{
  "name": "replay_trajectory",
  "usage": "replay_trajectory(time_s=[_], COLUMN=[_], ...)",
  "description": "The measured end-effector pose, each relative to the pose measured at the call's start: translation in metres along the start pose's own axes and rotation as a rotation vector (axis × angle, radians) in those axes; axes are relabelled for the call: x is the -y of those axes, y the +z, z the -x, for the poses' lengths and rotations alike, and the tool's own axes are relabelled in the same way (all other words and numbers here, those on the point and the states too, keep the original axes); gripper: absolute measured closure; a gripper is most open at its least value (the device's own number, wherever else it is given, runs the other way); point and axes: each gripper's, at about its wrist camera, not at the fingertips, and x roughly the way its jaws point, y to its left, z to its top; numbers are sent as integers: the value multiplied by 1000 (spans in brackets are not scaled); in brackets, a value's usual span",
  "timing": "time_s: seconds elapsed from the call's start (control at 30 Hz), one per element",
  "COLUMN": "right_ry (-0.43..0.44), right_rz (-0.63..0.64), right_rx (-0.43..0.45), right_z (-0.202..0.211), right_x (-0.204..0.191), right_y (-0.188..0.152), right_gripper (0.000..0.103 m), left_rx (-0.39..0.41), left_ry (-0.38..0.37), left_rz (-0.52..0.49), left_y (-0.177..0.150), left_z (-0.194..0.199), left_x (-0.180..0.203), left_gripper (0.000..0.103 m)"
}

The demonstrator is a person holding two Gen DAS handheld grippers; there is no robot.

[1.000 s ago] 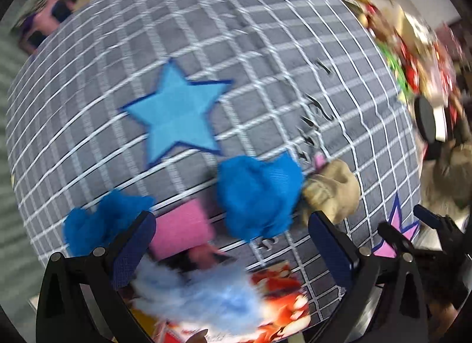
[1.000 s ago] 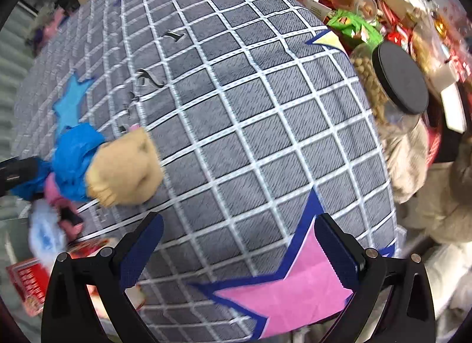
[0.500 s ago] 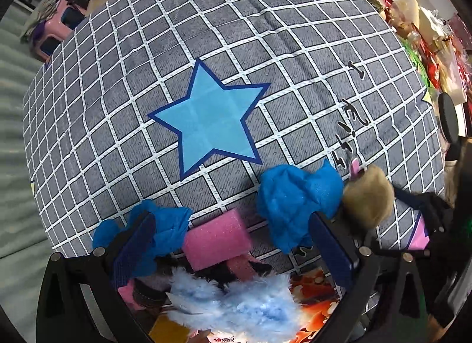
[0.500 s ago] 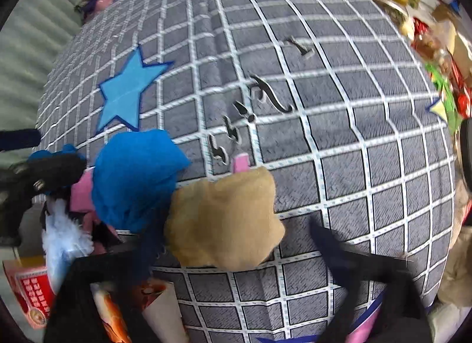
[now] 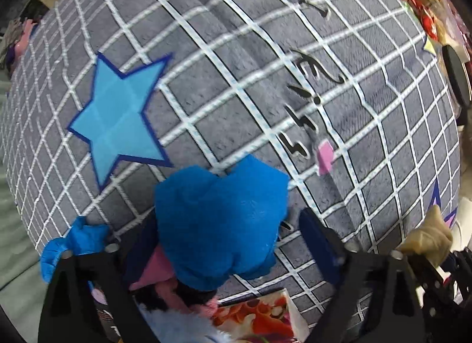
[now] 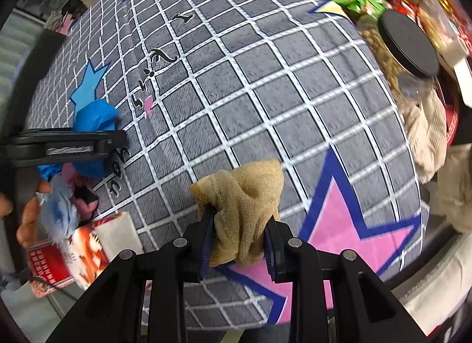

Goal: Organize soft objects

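**A:** What's hard to make out here?

**B:** Plenty. In the left wrist view the left gripper (image 5: 227, 242) has its fingers spread wide around a blue cloth (image 5: 221, 225), and that cloth covers most of the left finger, so I can't tell whether either pad touches it. Below it sit a pink soft piece (image 5: 153, 269) and some pale blue fluff (image 5: 183, 328), both half hidden by the gripper frame and cut by the bottom edge. A second blue cloth (image 5: 70, 242) pokes out at the lower left, partly behind the frame.

**A:** And the right side?

**B:** Clearer. The right gripper (image 6: 239, 239) has its fingers drawn narrow and pinched on a tan knitted cloth (image 6: 244, 195), which bunches up above the fingertips, raised off the grey checked surface (image 6: 265, 92) over a pink star (image 6: 339, 225). The lower part of the cloth is hidden between the fingers.

**A:** How do the two grippers sit?

**B:** The left one points down at the near edge of the surface, beside the blue star (image 5: 118, 119). From the right wrist view it comes in from the far left edge, seen side-on, its tips at the blue cloth. The right one angles forward across the surface. A printed red carton (image 6: 67, 254) lies at the edge, partly under the fluff. A black-lidded jar (image 6: 407, 45) stands at the far right, blurred.
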Motion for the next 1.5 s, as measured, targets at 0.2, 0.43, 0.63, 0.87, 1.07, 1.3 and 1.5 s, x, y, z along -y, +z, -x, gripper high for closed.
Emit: replay_trajectory(time_s=[0.2, 0.43, 0.63, 0.87, 1.07, 1.3, 1.5], right_ry=[25, 66, 107, 86, 99, 107, 112], right_rz=[-9, -18, -32, 41, 149, 267, 346], right_rx=[31, 66, 94, 106, 108, 118, 123], right_z=[28, 48, 67, 84, 96, 112, 120], right_x=[0, 2, 13, 14, 9, 9, 8], right_y=[-15, -11, -15, -24, -37, -49, -56], right_gripper=[72, 72, 72, 72, 72, 72, 72], left_rx=[48, 205, 263, 302, 309, 318, 340], left_ry=[-70, -156, -197, -127, -96, -38, -8], left_rz=[-45, -19, -4, -84, -149, -139, -62], left_y=[-6, -36, -61, -97, -132, -159, -172], left_z=[12, 73, 108, 132, 146, 155, 165], left_x=[22, 34, 44, 66, 93, 114, 118], left_gripper=[74, 74, 74, 74, 74, 74, 73])
